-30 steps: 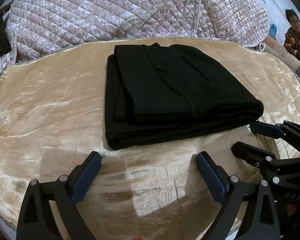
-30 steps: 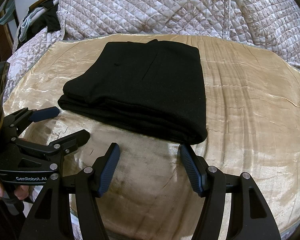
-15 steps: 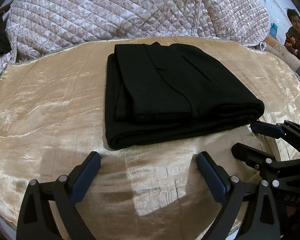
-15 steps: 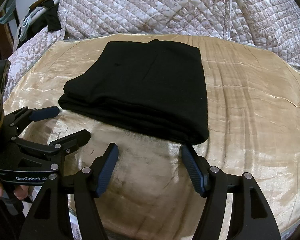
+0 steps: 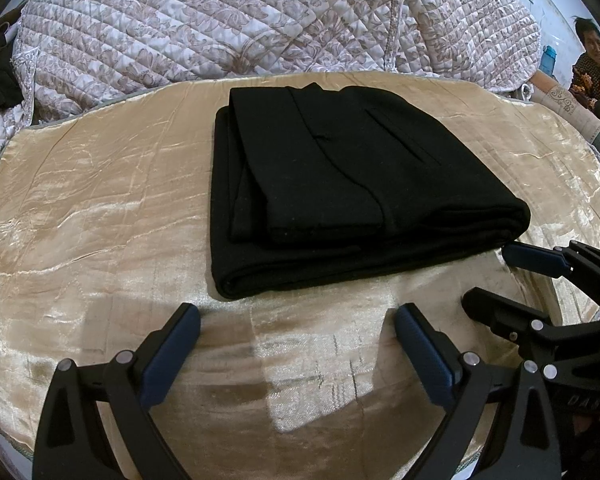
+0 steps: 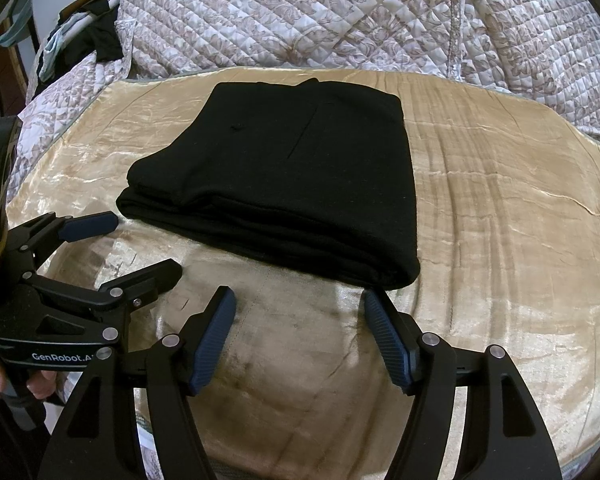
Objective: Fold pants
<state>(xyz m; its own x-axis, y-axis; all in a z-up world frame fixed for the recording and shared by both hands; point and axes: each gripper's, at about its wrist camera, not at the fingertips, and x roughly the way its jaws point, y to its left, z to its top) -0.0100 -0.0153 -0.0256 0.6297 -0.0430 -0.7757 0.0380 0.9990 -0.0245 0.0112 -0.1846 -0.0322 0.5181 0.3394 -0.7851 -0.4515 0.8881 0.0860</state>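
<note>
- Two grippers: the left gripper (image 5: 296, 344) stands wide apart with nothing between its pads; the right gripper (image 6: 300, 340) is parted too, also empty.
- Both hover over bare gold cloth (image 5: 100, 208), just short of the near edge of the pants (image 5: 360, 184).
- One pair of black pants, folded into a flat stack, lies mid-cloth.
- Open cloth lies on both sides.
- One quilted cover (image 5: 240, 24) is bunched behind.

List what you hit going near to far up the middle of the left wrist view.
left gripper with open jaws → bare gold satin cloth → folded black pants → strip of gold cloth → quilted floral blanket.
</note>
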